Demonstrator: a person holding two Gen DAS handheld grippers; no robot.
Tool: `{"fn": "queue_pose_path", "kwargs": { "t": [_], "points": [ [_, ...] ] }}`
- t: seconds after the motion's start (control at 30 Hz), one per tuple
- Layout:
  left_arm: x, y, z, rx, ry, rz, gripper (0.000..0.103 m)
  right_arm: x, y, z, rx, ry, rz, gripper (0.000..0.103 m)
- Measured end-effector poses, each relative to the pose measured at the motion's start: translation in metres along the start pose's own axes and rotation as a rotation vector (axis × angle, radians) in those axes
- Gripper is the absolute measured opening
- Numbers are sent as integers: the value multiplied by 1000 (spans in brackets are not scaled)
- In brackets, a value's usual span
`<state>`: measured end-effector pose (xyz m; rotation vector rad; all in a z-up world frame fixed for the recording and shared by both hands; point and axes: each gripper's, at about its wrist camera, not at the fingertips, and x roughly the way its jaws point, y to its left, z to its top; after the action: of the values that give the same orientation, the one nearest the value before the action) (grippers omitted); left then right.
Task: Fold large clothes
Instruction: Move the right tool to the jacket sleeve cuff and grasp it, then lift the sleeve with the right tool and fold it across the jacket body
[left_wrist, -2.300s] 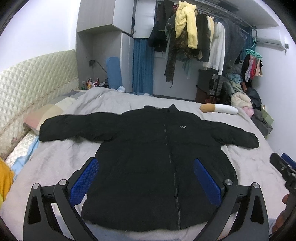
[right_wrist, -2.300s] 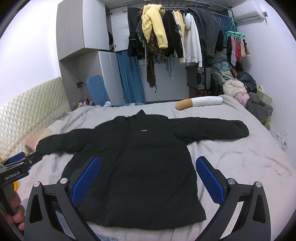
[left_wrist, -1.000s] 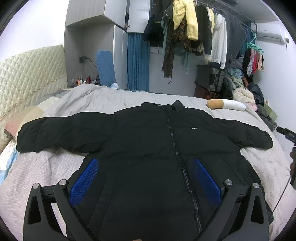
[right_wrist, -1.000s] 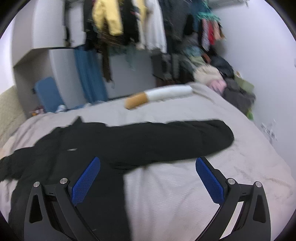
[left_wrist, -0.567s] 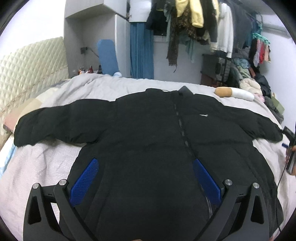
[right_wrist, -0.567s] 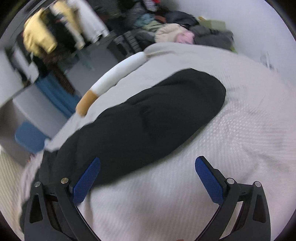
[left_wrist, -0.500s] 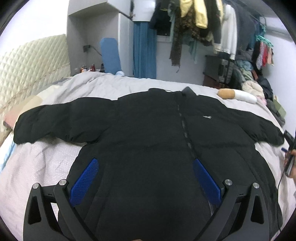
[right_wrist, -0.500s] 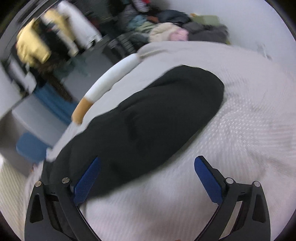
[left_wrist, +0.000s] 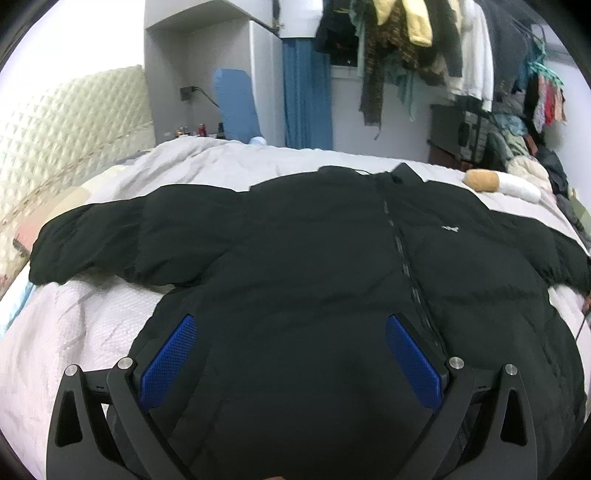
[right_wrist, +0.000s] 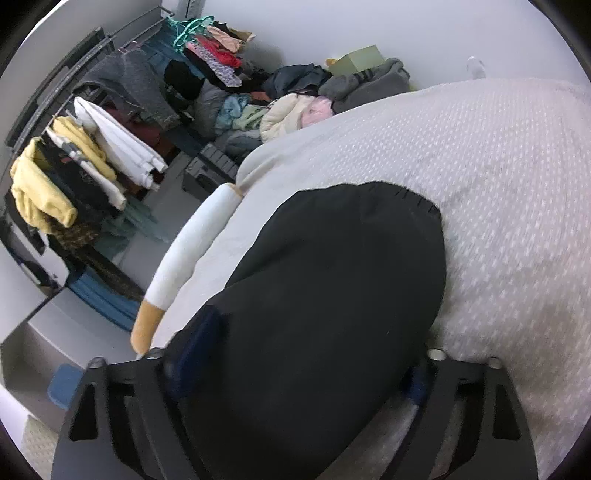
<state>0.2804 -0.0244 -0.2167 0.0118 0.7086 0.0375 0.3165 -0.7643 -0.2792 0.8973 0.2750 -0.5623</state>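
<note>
A large black puffer jacket (left_wrist: 332, 266) lies flat and face up on the bed, zipped, sleeves spread to both sides. My left gripper (left_wrist: 290, 365) is open and empty, low over the jacket's lower front. In the right wrist view the jacket's right sleeve end (right_wrist: 332, 295) fills the middle. My right gripper (right_wrist: 306, 365) is open around the sleeve; the sleeve lies between its fingers and partly hides their blue pads. I cannot tell whether the pads touch the fabric.
The jacket lies on a grey-white bedspread (left_wrist: 74, 332) (right_wrist: 517, 221). A quilted headboard (left_wrist: 55, 125) is at left. A cigarette-shaped bolster (right_wrist: 181, 258) lies at the bed's far edge. A crowded clothes rail (left_wrist: 424, 55) and piles of clothes (right_wrist: 295, 99) stand beyond.
My right gripper has swung right and dropped onto the right sleeve, which now lies between its fingers. My left gripper has moved lower and closer over the jacket's body.
</note>
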Motion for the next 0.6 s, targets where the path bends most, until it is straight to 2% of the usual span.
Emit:
{"fn": "queue_pose_path", "kwargs": {
  "t": [0.07, 0.13, 0.17, 0.23, 0.4, 0.6],
  "points": [
    [1, 1, -2, 11, 11, 1, 102, 10, 1, 9, 0, 3, -32, 28],
    [1, 6, -3, 1, 21, -11, 103, 3, 4, 14, 8, 2, -30, 13],
    [0, 9, -3, 0, 20, -6, 103, -2, 9, 18, -10, 5, -28, 10],
    [-3, 15, -2, 0, 16, 2, 102, -14, 22, 25, -50, -5, -45, 7],
    [-14, 27, 1, -10, 8, 3, 102, -67, 65, 59, -104, -107, -68, 2],
    [-24, 41, 1, -12, 18, -13, 102, -131, 157, 89, -247, -192, -14, 1]
  ]
}}
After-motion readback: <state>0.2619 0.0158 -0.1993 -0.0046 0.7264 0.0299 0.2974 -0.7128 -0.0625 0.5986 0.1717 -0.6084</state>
